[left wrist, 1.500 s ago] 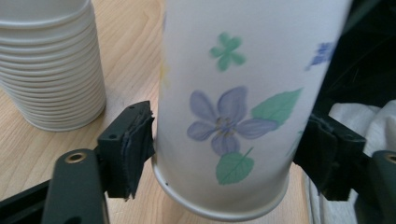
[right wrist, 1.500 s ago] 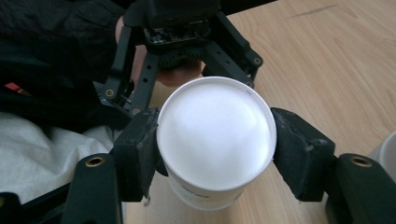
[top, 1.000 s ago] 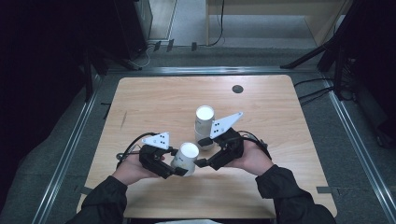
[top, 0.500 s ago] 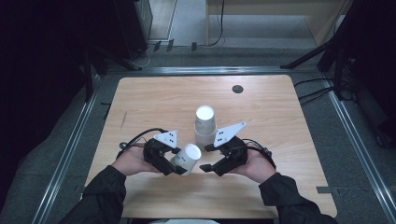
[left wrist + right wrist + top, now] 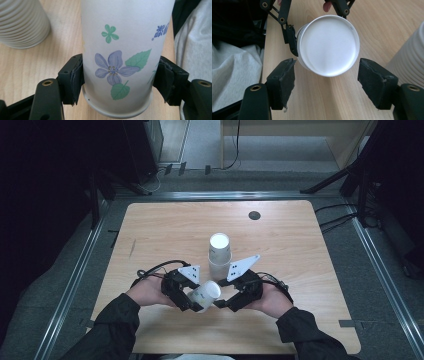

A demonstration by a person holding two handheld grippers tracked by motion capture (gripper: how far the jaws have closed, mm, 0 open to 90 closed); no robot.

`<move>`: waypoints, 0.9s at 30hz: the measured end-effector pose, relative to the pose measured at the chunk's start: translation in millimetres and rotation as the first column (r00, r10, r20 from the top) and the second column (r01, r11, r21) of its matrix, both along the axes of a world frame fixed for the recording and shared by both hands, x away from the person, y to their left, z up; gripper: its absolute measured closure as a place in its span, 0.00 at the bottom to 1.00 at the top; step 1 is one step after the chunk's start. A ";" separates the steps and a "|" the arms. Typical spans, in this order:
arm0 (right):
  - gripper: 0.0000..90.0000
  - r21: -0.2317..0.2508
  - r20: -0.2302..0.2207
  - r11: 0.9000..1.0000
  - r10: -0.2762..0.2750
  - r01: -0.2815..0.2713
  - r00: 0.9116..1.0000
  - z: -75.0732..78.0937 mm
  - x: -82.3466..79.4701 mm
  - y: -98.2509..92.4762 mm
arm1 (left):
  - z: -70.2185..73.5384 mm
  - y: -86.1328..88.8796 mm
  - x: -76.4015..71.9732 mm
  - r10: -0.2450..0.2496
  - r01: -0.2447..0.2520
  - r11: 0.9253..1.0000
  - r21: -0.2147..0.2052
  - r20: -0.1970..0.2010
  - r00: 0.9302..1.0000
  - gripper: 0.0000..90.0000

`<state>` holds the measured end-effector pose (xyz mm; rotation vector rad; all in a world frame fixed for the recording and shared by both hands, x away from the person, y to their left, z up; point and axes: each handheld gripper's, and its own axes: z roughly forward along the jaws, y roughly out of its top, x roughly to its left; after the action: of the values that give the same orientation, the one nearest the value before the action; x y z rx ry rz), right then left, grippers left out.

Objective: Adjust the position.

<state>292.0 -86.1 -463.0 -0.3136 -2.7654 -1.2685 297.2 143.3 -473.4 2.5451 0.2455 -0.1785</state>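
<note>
Paper cup (image 5: 206, 294) with a flower print sits clamped in the left tool (image 5: 186, 292), lying on its side low over the near edge of the bench (image 5: 300, 250), closed bottom facing the right tool (image 5: 235, 297). The left gripper view shows both pads pressing the cup wall near the rim, a firm grasp.

Right tool: jaws apart and not touching anything, though they have just been closing; in the right gripper view the cup's white base (image 5: 328, 45) sits ahead of the gap between the pads, not yet inside it.

A stack of ribbed white cups (image 5: 219, 254) stands upside down just behind both tools, near mid-bench.

Step in hand looks like a handover or two-tool grip on the cup. To do it well:
- centre the right jaws on the base end before closing
- take the wall just behind the base, where it's stiffest
- close gently, since thin paper will likely crush
- left tool lets go only once the right one grips
- keep clear of the stack
</note>
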 end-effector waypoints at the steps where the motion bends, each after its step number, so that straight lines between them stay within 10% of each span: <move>1: 0.33 -0.003 0.006 1.000 0.006 -0.006 1.000 -1.3 0.5 1.2 | -0.7 -0.9 0.1 -0.009 0.009 1.000 0.005 -0.001 1.000 0.34; 27: 0.39 -0.052 -0.043 0.994 0.095 -0.097 0.995 -13.3 -1.3 19.0 | -10.2 -17.0 -6.0 -0.087 0.088 0.995 0.054 -0.014 0.996 0.33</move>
<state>290.7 -67.1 -476.3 -0.2049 -2.7478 -1.1546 291.2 126.3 -483.6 2.6120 0.1449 -0.2234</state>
